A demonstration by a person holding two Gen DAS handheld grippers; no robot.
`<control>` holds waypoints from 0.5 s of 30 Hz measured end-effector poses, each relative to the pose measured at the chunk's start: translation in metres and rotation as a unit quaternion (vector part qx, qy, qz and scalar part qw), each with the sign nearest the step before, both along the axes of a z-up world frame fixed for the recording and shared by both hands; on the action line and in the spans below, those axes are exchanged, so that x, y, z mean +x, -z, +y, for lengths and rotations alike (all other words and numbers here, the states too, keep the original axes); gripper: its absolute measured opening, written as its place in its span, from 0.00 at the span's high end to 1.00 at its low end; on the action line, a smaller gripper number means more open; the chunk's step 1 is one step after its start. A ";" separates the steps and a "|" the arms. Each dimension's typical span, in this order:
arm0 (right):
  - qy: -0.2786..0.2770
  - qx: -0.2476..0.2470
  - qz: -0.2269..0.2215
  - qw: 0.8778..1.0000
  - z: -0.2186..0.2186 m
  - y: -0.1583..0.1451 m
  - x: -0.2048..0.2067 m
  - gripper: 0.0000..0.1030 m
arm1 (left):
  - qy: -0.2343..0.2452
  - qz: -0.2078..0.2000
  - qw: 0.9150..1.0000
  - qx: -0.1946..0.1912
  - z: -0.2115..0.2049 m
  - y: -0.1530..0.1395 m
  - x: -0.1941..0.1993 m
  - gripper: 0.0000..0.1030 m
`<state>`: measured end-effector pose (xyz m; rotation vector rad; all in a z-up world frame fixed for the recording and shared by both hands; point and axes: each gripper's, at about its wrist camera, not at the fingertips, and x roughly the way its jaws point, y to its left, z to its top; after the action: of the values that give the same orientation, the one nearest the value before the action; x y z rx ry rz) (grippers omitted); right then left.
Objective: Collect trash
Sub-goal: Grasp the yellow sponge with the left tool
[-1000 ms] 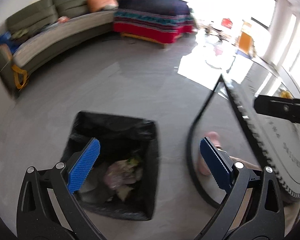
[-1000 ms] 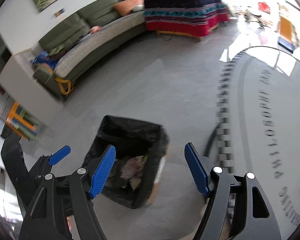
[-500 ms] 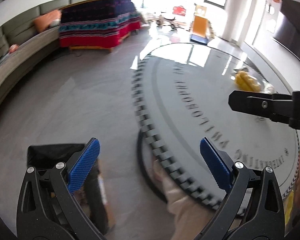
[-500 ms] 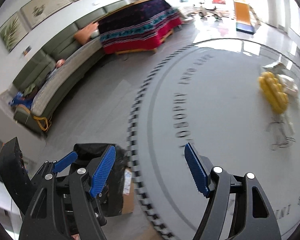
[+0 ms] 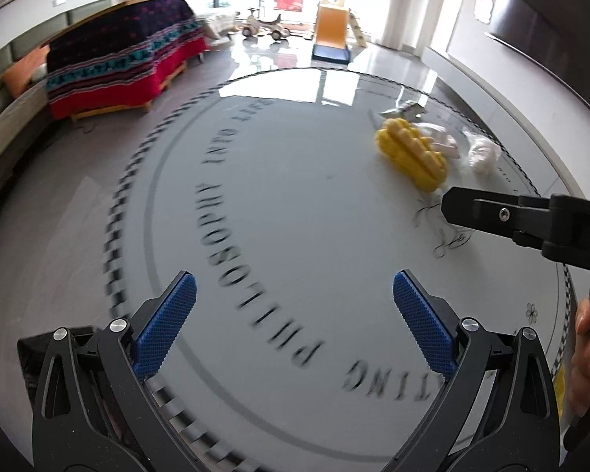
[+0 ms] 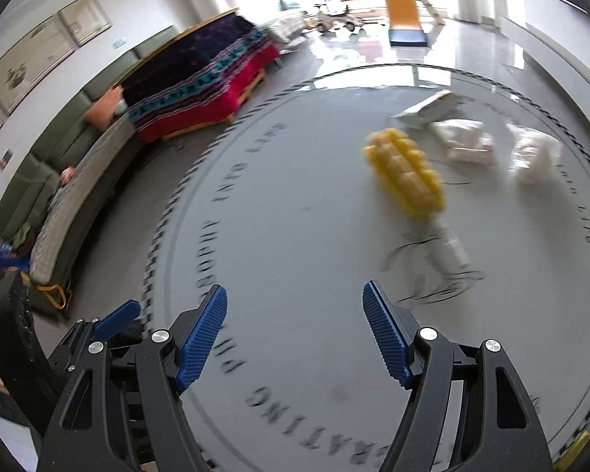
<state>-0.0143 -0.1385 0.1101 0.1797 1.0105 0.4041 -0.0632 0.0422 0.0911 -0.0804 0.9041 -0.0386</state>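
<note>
A round grey glass table [image 5: 279, 204] with printed lettering carries trash at its far right: a yellow knobbly piece [image 5: 412, 155], crumpled white wrappers [image 5: 479, 151] and a thin dark tangle [image 5: 448, 236]. The right wrist view shows the yellow piece [image 6: 407, 175], the white wrappers [image 6: 465, 139] and the tangle with clear wrap [image 6: 436, 267]. My left gripper [image 5: 295, 316] is open and empty over the table's near side. My right gripper [image 6: 295, 334] is open and empty, short of the tangle. The black-lined bin [image 5: 35, 358] peeks out at lower left.
A bed with a dark patterned and red cover [image 5: 122, 67] and a green sofa [image 6: 59, 204] stand along the left. A yellow and blue slide [image 5: 332, 35] and ride-on toys are at the far back. Grey floor lies between.
Both grippers have swung up and right, from over the open bin to over the table. The trash on the table has come into view. Both stay open.
</note>
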 end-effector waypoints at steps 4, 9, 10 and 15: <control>0.030 -0.005 0.006 1.000 -0.037 0.004 0.025 0.30 | 0.022 0.009 1.000 -0.001 -0.027 0.001 0.029 0.06; 0.056 -0.009 0.014 0.998 -0.074 0.008 0.060 0.30 | 0.042 0.019 0.999 -0.006 -0.055 0.009 0.060 0.06; 0.060 -0.009 0.016 0.998 -0.080 0.010 0.066 0.30 | 0.044 0.022 0.999 -0.006 -0.059 0.009 0.068 0.06; 0.072 -0.004 0.022 0.997 -0.103 0.017 0.087 0.30 | 0.049 0.032 0.998 -0.016 -0.083 0.015 0.108 0.06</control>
<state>0.0723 -0.2412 0.0933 0.2541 1.0356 0.2648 0.0444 -0.0405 0.0765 -0.0673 0.9706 -0.1424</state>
